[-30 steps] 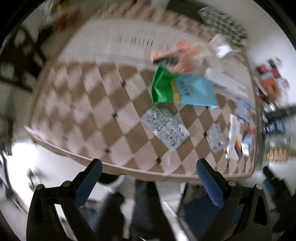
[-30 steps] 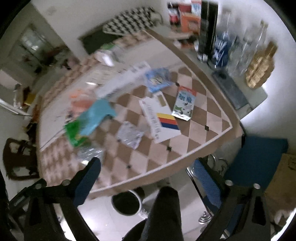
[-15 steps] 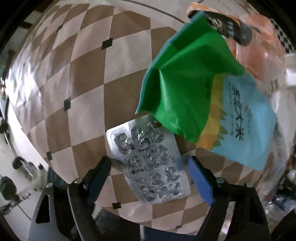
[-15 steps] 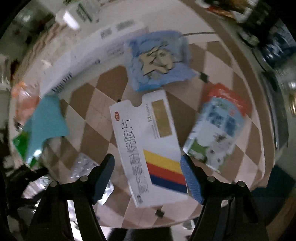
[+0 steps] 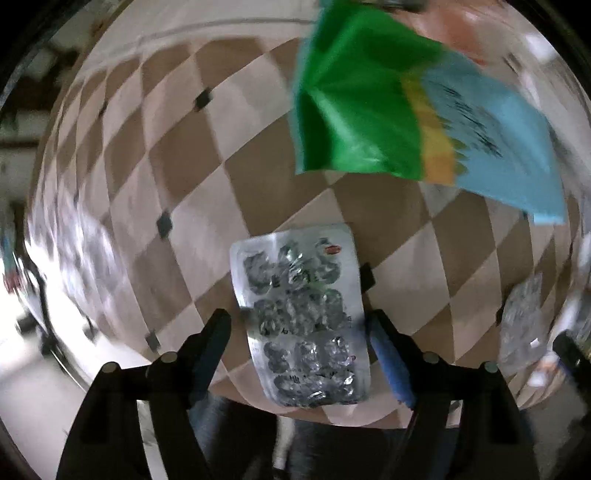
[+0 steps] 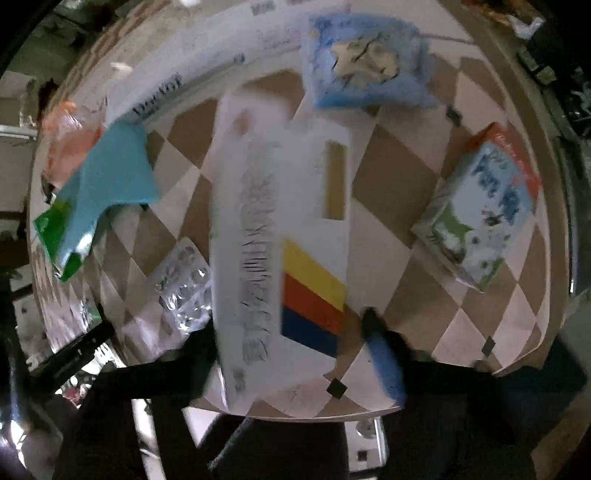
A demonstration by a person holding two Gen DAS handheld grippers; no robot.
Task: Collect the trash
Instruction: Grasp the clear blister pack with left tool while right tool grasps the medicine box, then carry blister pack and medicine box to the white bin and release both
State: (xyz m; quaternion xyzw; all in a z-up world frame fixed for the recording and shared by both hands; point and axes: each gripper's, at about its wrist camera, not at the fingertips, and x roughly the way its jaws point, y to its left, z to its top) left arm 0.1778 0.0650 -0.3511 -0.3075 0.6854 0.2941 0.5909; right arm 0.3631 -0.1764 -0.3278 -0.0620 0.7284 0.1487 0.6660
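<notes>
Fingers astride blister pack.

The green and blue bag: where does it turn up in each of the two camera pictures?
Left wrist view: the green and blue bag fills the upper right, beyond the blister pack.
Right wrist view: the same bag lies at the left edge.
Shared landmark: the orange wrapper touching the bag's far side.

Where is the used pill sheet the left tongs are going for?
In the left wrist view, the pill sheet lies flat at the table's near edge, between the open left tongs, below the green and blue bag.
</notes>
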